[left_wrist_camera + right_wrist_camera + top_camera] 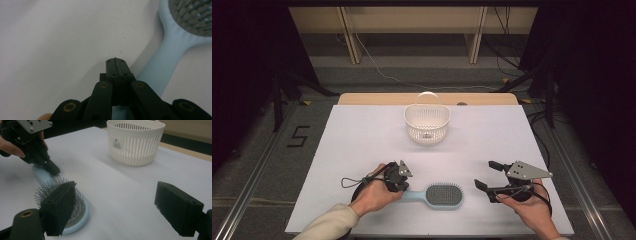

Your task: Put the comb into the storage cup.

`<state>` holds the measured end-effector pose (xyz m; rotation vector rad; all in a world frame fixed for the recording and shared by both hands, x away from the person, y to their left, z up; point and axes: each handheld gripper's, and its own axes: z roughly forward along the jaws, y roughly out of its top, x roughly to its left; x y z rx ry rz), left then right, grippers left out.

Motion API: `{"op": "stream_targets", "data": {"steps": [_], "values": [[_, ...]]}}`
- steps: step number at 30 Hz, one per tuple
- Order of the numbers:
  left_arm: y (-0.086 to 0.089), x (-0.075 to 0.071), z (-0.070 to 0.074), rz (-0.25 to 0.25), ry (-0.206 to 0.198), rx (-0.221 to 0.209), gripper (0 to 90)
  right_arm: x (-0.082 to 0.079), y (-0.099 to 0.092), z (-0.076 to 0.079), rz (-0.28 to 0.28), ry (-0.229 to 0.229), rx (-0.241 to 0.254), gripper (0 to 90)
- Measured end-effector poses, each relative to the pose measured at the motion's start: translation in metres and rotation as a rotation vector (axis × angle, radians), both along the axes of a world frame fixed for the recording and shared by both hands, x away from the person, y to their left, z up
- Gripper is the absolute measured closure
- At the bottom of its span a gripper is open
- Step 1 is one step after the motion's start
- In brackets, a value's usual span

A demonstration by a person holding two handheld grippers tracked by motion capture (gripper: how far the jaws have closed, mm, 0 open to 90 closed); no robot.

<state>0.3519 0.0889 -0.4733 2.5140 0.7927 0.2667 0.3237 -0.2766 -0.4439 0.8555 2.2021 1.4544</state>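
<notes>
Left gripper [398, 186] (jaws pressed together, empty) sits over brush [439, 195] handle, long axis running right toward spread right gripper [490, 176]; basket [427, 123] well beyond.

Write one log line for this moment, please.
left gripper: shut, at brush handle, empty | right gripper: open, empty | basket: upright, far side

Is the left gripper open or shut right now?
Shut. The left gripper shows its jaws pressed together with nothing between them, beside the hairbrush handle.
</notes>
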Motion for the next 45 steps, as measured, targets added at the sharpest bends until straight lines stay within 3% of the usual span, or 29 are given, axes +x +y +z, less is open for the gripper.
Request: {"op": "stream_targets", "data": {"steps": [6,13,33,45], "values": [[0.005,-0.011,0.001,-0.016,0.012,0.01,89.5,0.0,0.0,0.0,-0.001,0.002,0.0,18.0],[0.006,-0.027,0.002,-0.054,-0.002,0.045,89.5,0.0,-0.002,0.0,-0.002,0.001,0.006,18.0],[0.006,-0.041,0.003,-0.087,0.012,0.064,88.6,0.0,-0.003,0.0,-0.006,0.005,0.008,18.0],[0.008,-0.038,0.004,-0.085,0.033,0.054,82.0,0.001,-0.003,-0.001,-0.006,0.008,0.012,18.0]]}}
